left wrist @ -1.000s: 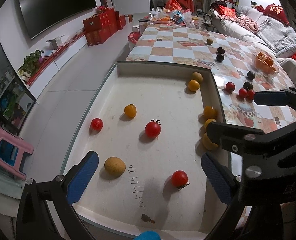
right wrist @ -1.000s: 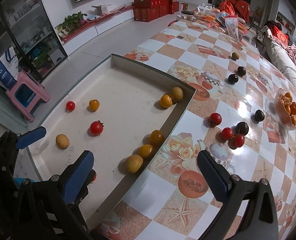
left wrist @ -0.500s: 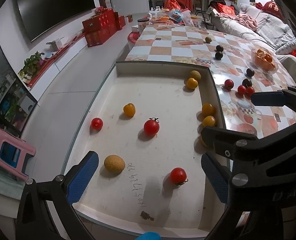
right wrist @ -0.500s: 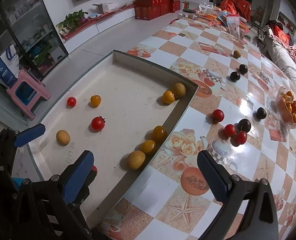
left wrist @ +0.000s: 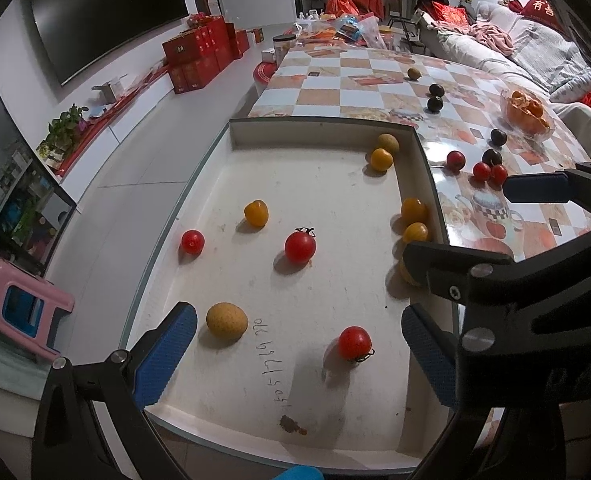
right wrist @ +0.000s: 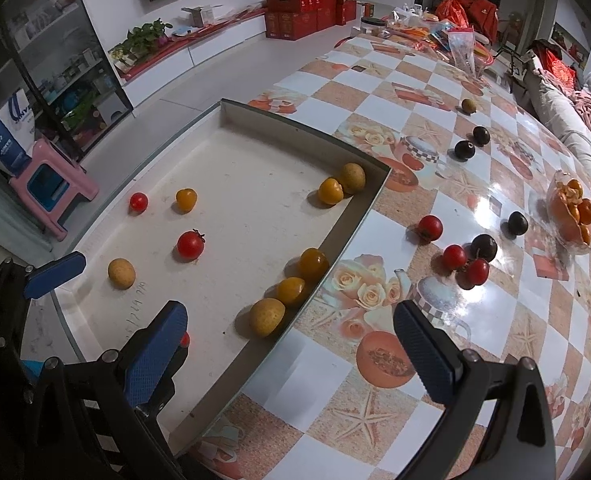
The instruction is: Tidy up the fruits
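A shallow white tray [left wrist: 319, 128] [right wrist: 359, 208] lies on the checked table and holds red tomatoes, orange fruits and tan fruits. My left gripper [left wrist: 295, 352] is open and empty, low over the tray's near end, with a tan fruit [left wrist: 226, 321] and a red tomato [left wrist: 354, 343] between its fingers. My right gripper [right wrist: 291, 344] is open and empty over the tray's right wall, near a tan fruit [right wrist: 266, 317]. Red tomatoes [right wrist: 454, 257] and dark plums [right wrist: 484, 246] lie on the table outside the tray.
A glass bowl of oranges [right wrist: 573, 214] stands at the right of the table. Bags and clutter [right wrist: 451, 36] sit at its far end. A pink stool [right wrist: 51, 184] stands on the floor to the left. A sofa [left wrist: 535, 40] lies beyond the table.
Both grippers have drawn back and up a little, so the tray and fruits sit slightly farther away. Both stay open and no fruit has moved.
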Demonstrator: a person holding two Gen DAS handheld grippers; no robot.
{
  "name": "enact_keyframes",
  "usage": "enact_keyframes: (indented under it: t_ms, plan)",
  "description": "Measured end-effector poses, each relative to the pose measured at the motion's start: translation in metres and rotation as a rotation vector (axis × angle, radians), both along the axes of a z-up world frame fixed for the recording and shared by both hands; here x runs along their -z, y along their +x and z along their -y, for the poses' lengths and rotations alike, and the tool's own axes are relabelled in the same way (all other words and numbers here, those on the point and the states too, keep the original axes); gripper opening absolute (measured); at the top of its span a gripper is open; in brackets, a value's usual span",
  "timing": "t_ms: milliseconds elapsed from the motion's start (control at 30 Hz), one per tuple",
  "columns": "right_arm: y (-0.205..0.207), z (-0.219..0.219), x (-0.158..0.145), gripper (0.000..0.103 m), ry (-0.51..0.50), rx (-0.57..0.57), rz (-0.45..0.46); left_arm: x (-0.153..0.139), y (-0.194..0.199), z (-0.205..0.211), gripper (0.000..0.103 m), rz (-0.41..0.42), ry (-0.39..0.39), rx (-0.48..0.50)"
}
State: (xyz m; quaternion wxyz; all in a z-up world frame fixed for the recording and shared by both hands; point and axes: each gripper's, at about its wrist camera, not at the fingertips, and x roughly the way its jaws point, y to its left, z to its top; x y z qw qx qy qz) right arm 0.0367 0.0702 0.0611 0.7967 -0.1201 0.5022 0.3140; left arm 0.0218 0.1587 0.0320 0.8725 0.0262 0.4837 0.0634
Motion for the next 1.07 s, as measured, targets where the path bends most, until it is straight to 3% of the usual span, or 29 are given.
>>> enact_keyframes:
  t_ms: [1067]
  plan:
    - [-0.007, 0.002, 0.0025, 0.103, -0.045, 0.0, 0.033, 0.0044, -0.0098, 0.0038, 0.103, -0.007, 0.046, -0.002]
